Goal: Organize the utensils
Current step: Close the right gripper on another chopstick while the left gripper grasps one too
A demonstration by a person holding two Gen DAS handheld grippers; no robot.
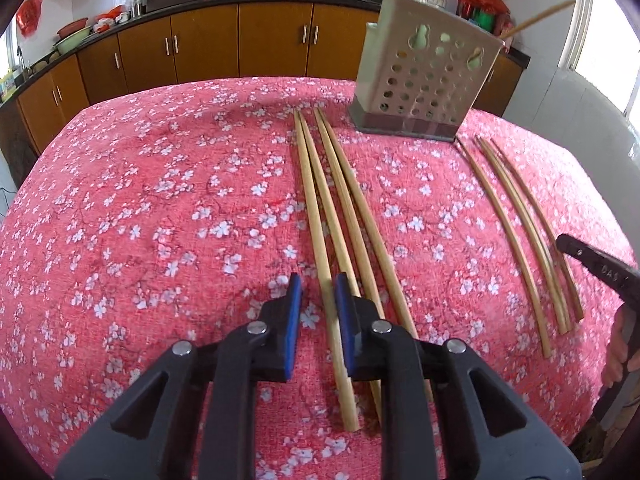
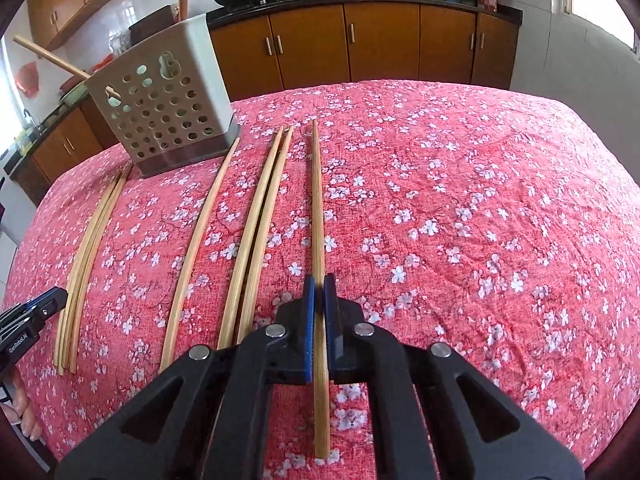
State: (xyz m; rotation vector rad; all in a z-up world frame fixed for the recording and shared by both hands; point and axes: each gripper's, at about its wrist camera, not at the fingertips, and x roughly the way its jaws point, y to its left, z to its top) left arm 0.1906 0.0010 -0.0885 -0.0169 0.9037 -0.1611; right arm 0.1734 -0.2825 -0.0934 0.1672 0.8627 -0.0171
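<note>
Pick-up step. Right gripper (image 2: 319, 292) clamped on far-right chopstick (image 2: 318, 216). Left gripper (image 1: 318, 292) open, straddling leftmost chopstick (image 1: 316, 216), pads not yet pressing. Next: lift, aim tips into holder (image 2: 160, 104).

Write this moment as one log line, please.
left gripper: open around chopstick | right gripper: shut on chopstick | holder: upright

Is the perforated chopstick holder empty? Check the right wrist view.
No: one chopstick already leans out of the perforated chopstick holder, angled toward the left.
</note>
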